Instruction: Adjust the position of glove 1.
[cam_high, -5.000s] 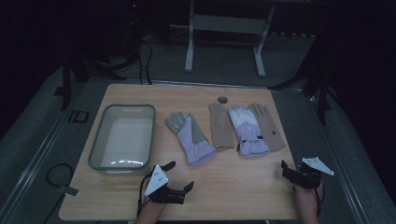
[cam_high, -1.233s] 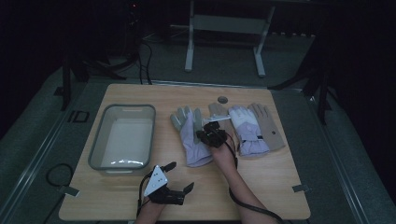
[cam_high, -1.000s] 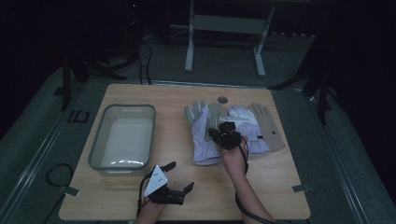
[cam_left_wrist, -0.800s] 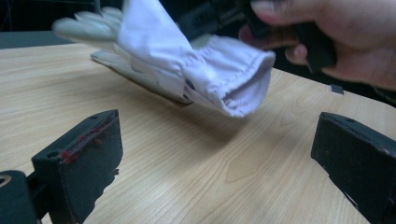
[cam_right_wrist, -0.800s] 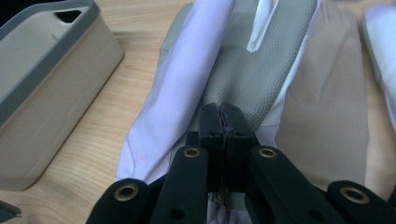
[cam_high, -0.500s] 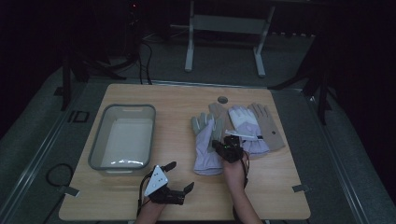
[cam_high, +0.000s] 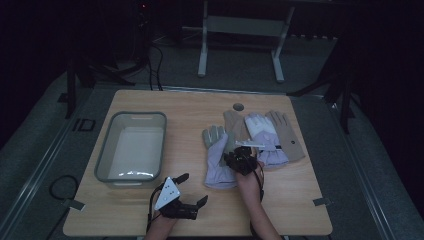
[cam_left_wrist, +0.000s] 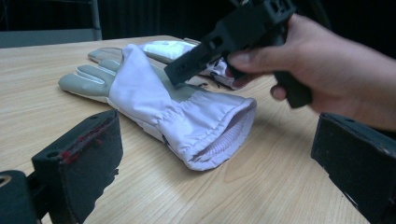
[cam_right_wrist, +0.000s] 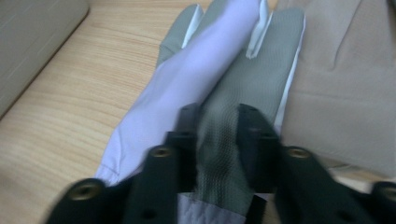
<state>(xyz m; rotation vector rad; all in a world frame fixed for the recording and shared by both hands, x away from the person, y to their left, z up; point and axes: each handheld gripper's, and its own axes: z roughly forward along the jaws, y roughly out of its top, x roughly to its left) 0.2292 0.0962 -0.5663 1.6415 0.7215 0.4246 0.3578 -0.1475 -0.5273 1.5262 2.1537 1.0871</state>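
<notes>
Glove | right hand-held gripper slightly parted over it | left hand-held gripper wide, holding nothing | tub empty

Beside the grey tub, a lilac-and-grey glove; beyond it, a seemingly tan-and-white pair of gloves on the pale wood-grain table.
</notes>
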